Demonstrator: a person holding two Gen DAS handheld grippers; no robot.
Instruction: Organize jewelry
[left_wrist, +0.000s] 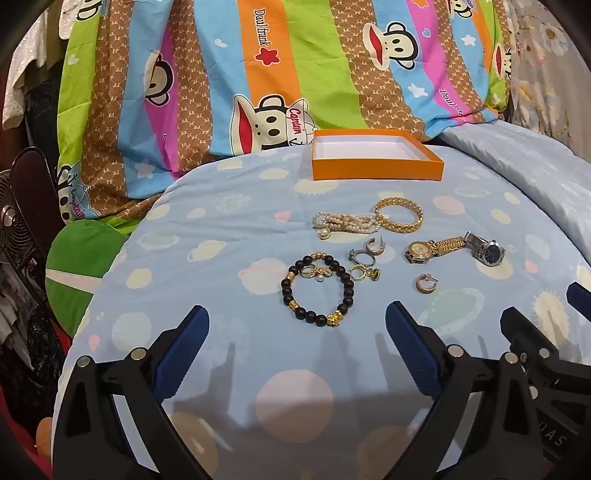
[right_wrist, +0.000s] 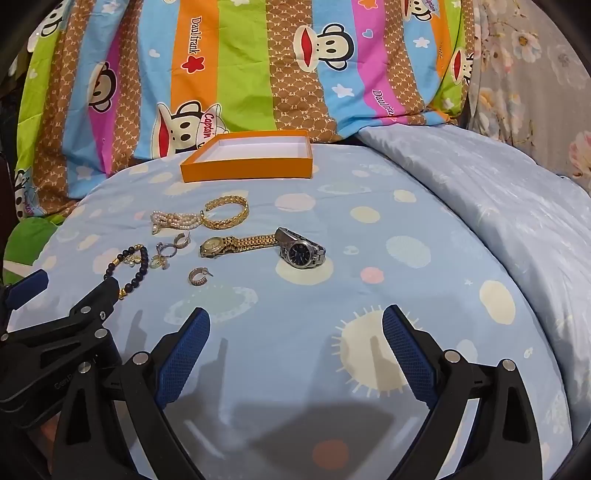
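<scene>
Near the orange box (left_wrist: 376, 170): jewelry just in front, on blue bedding (left_wrist: 221, 295).
Left gripper (left_wrist: 297, 325): jaws wide apart, nothing held, short of beaded bracelet (left_wrist: 317, 291).
Right gripper (right_wrist: 295, 328): jaws wide apart, nothing held.

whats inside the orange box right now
The orange box shows only a bare white floor and white inner walls; no jewelry is in it. Its near wall hides the front strip of the floor, so that part cannot be checked.

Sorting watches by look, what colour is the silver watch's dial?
Dark blue dial, clearest in the right wrist view.
</scene>
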